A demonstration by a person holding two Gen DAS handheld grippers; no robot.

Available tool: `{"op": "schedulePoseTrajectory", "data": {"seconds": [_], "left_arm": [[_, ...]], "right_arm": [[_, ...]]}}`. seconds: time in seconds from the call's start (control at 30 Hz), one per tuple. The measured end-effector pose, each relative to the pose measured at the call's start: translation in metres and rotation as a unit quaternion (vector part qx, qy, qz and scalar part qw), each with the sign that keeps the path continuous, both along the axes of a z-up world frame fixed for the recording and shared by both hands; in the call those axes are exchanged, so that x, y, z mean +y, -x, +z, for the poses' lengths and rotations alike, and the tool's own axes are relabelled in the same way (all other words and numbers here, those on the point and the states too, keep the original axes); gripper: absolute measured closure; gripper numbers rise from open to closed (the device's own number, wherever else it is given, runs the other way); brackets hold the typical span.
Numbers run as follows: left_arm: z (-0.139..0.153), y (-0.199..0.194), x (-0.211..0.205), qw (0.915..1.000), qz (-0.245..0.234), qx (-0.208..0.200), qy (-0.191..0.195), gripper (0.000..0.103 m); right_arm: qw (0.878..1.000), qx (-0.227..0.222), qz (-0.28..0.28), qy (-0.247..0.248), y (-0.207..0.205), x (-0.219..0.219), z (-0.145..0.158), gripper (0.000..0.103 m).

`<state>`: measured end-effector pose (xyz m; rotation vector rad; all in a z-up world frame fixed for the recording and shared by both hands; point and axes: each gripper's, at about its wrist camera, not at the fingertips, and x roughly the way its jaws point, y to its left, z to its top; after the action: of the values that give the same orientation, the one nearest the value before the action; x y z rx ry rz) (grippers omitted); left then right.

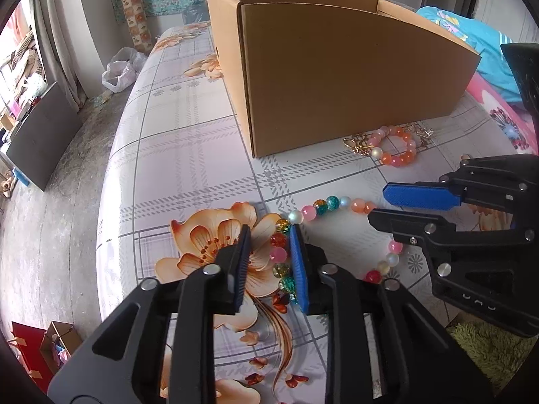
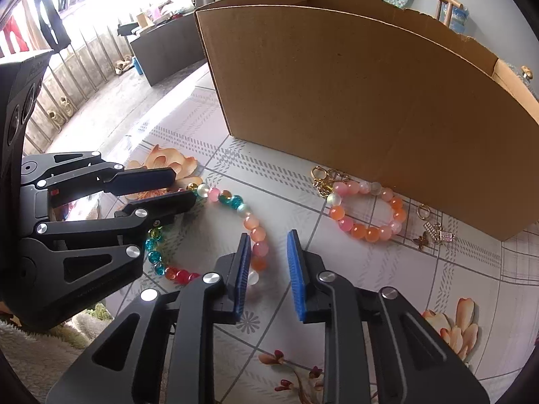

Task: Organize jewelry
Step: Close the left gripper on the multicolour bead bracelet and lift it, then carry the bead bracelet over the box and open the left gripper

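A large multicoloured bead bracelet (image 1: 331, 203) (image 2: 232, 202) lies on the flowered tablecloth. My left gripper (image 1: 269, 237) (image 2: 182, 187) is open, its jaws straddling the bracelet's left side. My right gripper (image 2: 268, 242) (image 1: 375, 203) is open, its left pad beside the bracelet's right side. A smaller pink and orange bead bracelet (image 1: 395, 149) (image 2: 367, 210) with gold charms (image 2: 325, 178) lies against the front wall of an open cardboard box (image 1: 337, 77) (image 2: 370, 94). Gold earrings (image 2: 434, 232) lie to its right.
The tablecloth (image 1: 188, 155) ends at a rounded edge on the left, with the floor below. A dark cabinet (image 1: 43, 134) and plastic bag (image 1: 121, 67) stand on the floor. Blue and pink fabric (image 1: 471, 40) lies right of the box.
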<state>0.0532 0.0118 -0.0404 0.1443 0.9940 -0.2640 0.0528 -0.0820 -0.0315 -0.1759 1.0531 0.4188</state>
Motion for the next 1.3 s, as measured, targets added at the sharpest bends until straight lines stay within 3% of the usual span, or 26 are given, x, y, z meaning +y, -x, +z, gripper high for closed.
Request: {"op": "schedulePoseTrajectory", "data": {"seconds": [0.03,0.1,0.43,0.93,1.13,1.3], "left_arm": [[0.0,0.0,-0.001,1.0,-0.002,0.0,0.0,0.089],[0.0,0.0,-0.004,1.0,-0.01,0.0,-0.002,0.094],[0.004,0.007,-0.005,0.9996,-0.009,0.009,0.027,0.094],[0.043,0.036,-0.021,0.9977,-0.035,-0.033,0.048,0.094],[0.076,0.045,-0.024,0.9926,-0.061,-0.068,0.08,0.094],[0.126,0.033,-0.027,0.9827,-0.095,-0.124,0.099,0.094]], "right_arm": [[1.0,0.004,-0.002,-0.007,-0.001,-0.001,0.0,0.092],[0.999,0.013,-0.01,-0.031,-0.003,-0.007,-0.001,0.093],[0.997,0.01,-0.033,-0.069,0.001,-0.021,0.0,0.093],[0.99,-0.033,-0.066,-0.117,0.033,-0.068,0.027,0.093],[0.986,-0.063,-0.075,-0.137,0.041,-0.082,0.054,0.093],[0.978,-0.125,-0.063,-0.154,0.036,-0.098,0.106,0.093]]}}
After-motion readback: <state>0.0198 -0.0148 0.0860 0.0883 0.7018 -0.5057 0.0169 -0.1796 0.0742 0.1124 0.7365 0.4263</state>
